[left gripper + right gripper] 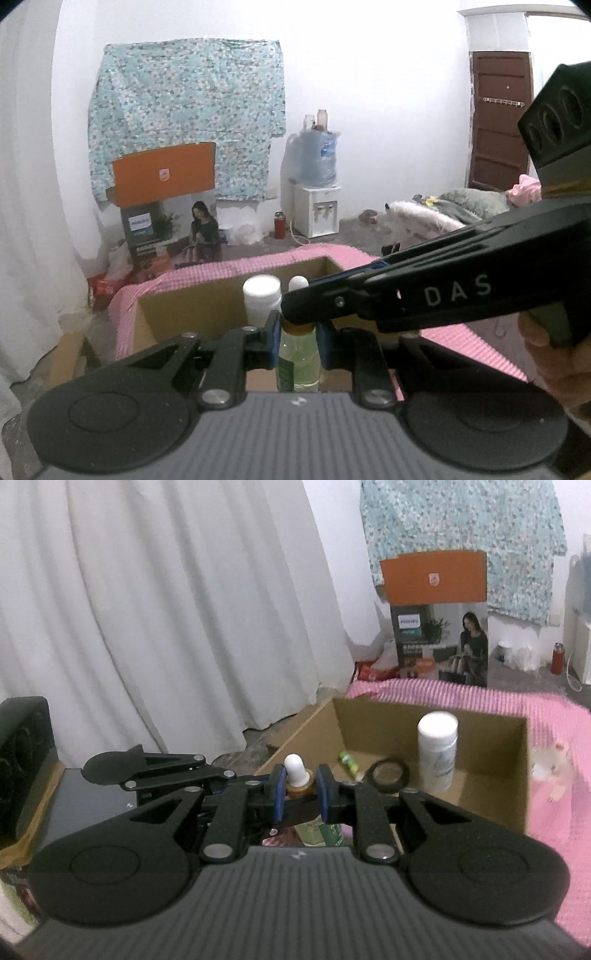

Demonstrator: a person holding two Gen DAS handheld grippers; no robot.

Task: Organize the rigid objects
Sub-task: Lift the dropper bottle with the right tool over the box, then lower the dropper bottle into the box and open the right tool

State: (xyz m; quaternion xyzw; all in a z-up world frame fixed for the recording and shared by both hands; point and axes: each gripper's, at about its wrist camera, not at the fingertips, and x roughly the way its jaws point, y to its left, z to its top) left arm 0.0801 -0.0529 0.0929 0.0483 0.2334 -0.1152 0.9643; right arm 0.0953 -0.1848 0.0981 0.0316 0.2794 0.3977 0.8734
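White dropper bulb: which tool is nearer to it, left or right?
Right. The right tool clamps the amber collar of the dropper bottle, just under the white bulb; the left tool grips the clear body lower down.

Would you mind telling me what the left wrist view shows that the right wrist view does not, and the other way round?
Only the left wrist view shows the brown door, the water dispenser and the bedding. Only the right wrist view shows the black tape roll and the small green item on the cardboard box floor. Both show the dropper bottle gripped by both grippers, the white bottle and the pink cloth.
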